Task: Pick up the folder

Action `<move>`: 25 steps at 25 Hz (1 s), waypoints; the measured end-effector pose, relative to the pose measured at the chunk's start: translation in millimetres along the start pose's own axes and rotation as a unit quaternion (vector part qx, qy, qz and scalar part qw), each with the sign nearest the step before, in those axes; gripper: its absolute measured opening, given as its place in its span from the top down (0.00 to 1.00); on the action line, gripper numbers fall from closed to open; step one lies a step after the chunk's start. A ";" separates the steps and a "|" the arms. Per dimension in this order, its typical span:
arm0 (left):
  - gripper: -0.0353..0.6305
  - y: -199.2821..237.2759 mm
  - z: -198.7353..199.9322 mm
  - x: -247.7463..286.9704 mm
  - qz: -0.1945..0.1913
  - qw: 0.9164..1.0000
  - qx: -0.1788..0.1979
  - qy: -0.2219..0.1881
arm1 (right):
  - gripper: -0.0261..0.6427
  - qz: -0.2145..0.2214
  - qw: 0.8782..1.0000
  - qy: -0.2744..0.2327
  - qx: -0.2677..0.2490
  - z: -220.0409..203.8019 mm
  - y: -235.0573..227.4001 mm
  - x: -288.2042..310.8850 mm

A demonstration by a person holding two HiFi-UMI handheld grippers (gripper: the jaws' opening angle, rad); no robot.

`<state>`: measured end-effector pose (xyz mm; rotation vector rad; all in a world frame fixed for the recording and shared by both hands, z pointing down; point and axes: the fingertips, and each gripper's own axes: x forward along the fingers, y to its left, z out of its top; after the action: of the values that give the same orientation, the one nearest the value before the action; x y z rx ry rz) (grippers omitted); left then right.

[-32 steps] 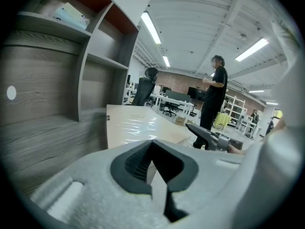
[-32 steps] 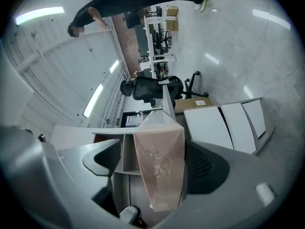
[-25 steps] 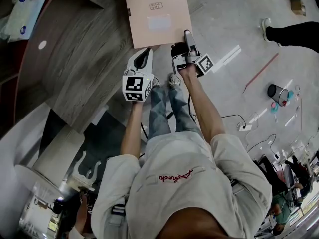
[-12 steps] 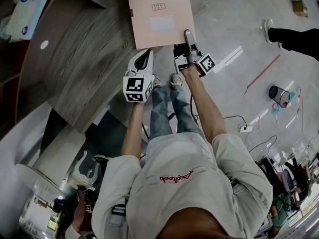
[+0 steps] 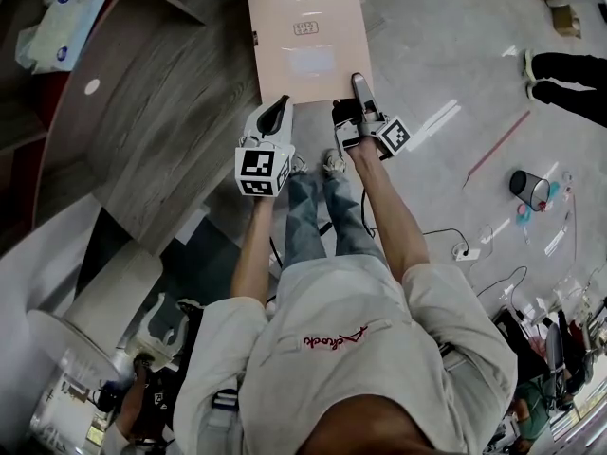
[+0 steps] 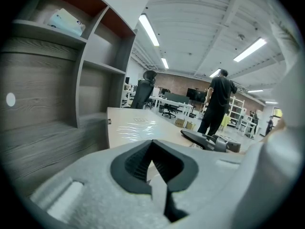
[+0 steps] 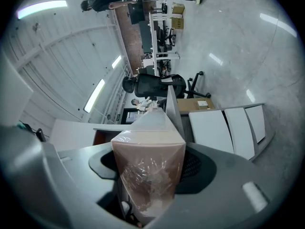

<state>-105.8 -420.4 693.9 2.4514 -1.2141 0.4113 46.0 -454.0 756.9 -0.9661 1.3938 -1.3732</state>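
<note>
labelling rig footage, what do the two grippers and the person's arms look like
The left gripper is pale grey with black ribbed pads. The right gripper is grey and black. Each carries a cube of black-and-white square markers. The person wears a light short-sleeved T-shirt with red lettering, and the forearms are bare.

shelf [image 5: 142, 131] left, folder [image 5: 303, 27] ahead, open floor [image 5: 446, 45] right

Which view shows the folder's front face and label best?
The head view: the folder shows its whole front and label. The left gripper view sees it flat and foreshortened; the right gripper view only its wrapped edge, end-on.
</note>
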 end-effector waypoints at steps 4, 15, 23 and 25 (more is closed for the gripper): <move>0.95 -12.4 11.1 -7.9 0.003 1.000 0.004 -0.010 | 0.51 0.009 1.000 0.016 -0.017 1.1 20.3 -6.1; 0.95 -29.6 62.8 -38.7 0.017 0.998 0.021 -0.051 | 0.51 0.037 0.998 0.039 -0.029 -8.5 77.7 -23.2; 0.95 -30.3 97.8 -58.8 0.026 0.996 0.027 -0.081 | 0.51 0.056 0.997 0.040 -0.034 -14.4 110.7 -26.7; 0.95 -31.7 105.0 -64.1 0.027 0.995 0.028 -0.088 | 0.51 0.056 0.997 0.041 -0.039 -14.8 115.5 -29.5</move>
<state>-108.0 -405.5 567.7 2.5525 -1.3604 0.2514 47.7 -413.8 643.8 -0.8766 1.5490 -1.2969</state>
